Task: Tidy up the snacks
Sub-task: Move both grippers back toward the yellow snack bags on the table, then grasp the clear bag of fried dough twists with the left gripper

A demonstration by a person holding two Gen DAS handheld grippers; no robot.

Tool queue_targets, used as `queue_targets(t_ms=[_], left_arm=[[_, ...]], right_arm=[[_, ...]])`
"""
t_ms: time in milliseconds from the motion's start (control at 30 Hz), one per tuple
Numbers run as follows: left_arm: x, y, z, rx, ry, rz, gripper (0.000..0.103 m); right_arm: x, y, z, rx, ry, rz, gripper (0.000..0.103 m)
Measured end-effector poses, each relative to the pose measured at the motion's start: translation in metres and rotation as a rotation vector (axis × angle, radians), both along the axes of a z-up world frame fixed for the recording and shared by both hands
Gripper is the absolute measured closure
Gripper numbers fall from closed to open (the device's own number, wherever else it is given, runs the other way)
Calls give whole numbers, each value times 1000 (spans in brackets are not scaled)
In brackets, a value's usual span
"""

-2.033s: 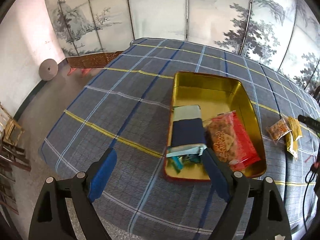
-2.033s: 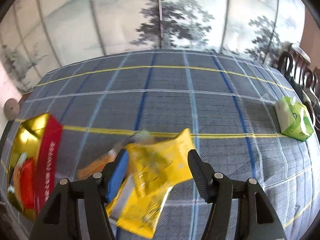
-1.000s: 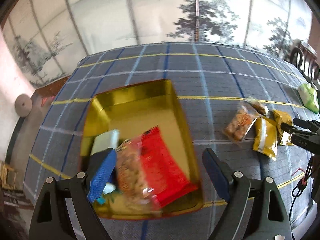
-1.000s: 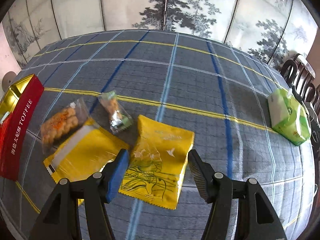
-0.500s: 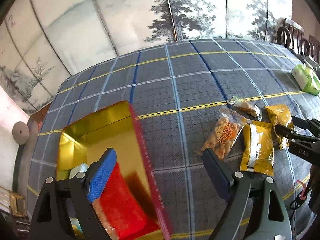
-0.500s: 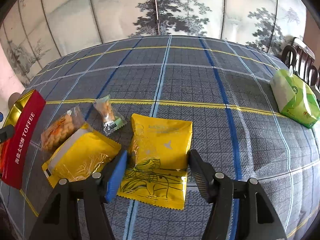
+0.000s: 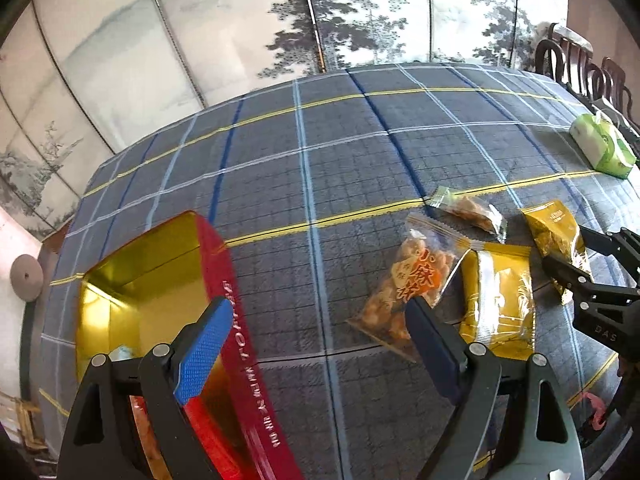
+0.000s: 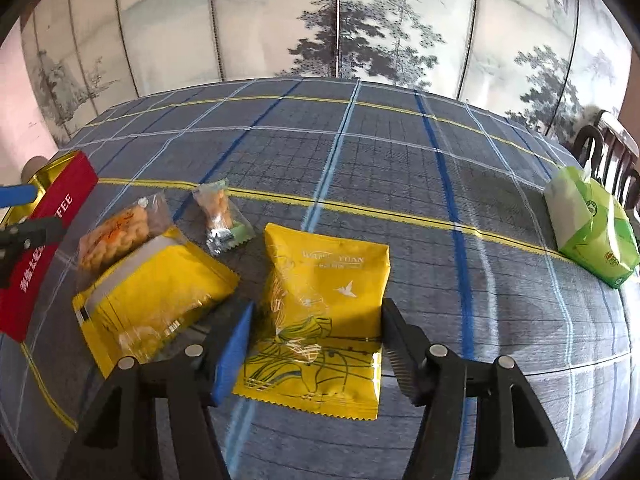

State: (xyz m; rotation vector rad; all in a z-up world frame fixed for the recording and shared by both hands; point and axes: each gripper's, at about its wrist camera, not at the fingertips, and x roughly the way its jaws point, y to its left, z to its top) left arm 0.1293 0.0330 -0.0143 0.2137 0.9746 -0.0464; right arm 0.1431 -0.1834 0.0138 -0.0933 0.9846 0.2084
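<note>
Filling the toffee tin (image 7: 224, 280) is partly done: some snacks lie inside, four packets remain on the bench (image 8: 400, 152). Our right gripper (image 8: 316, 344) straddles the yellow packet (image 8: 320, 312), fingers apart, not yet pinching; our left gripper (image 7: 316, 344) hangs wide and empty. We cannot make out the tin's half-hidden contents

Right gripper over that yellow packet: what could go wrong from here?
1. The right gripper straddles the yellow packet, jaws open. Flat, slick film might slip or crumple at closing.
2. The second yellow packet lies beside the blue-padded finger and overlaps the clear cracker bag; a drift could drag both.
3. The left gripper hangs open by the red toffee tin and cracker bag, so the two grippers could collide.
</note>
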Motion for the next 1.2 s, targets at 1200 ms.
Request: queue_targets(t_ms=[1200], left_arm=[[38,-19,-39,-100,161,-94,55]], right_arm=[[5,-36,0,-7,2,-20,38]])
